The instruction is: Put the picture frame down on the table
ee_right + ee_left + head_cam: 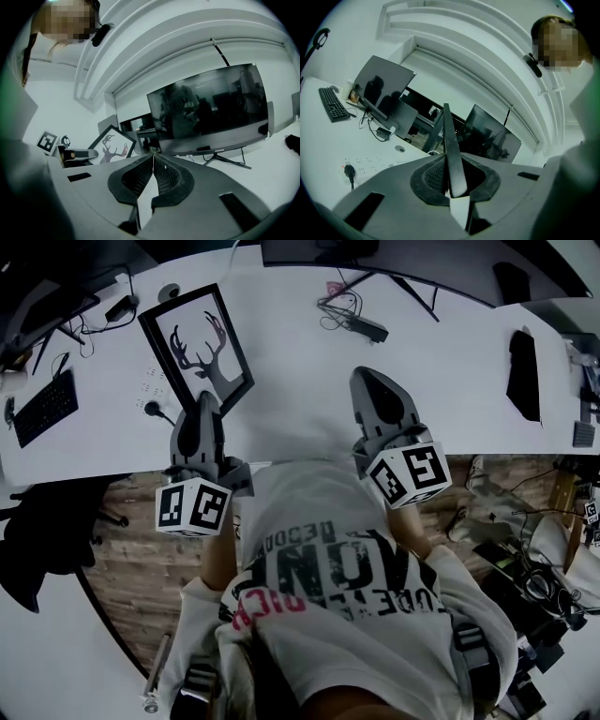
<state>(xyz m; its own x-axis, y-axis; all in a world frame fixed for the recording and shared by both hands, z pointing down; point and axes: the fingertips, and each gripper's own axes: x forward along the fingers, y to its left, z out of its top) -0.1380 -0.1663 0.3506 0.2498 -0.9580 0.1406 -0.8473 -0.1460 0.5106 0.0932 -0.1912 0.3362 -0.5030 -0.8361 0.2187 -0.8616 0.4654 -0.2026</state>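
Left claw point(208, 399) clamps the frame point(197, 338) by its lower edge, over the tabletop's point(300, 352) near edge; right claw point(368, 373) is closed and empty.

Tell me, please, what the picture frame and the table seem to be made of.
The picture frame: a thin black border, smooth and matte. It is probably painted wood or plastic, but no grain shows to decide. The table: a white, even, grainless top, likely laminate or painted board.

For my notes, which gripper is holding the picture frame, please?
The left gripper: it clamps the picture frame by its black edge, whereas the right gripper is shut and empty.
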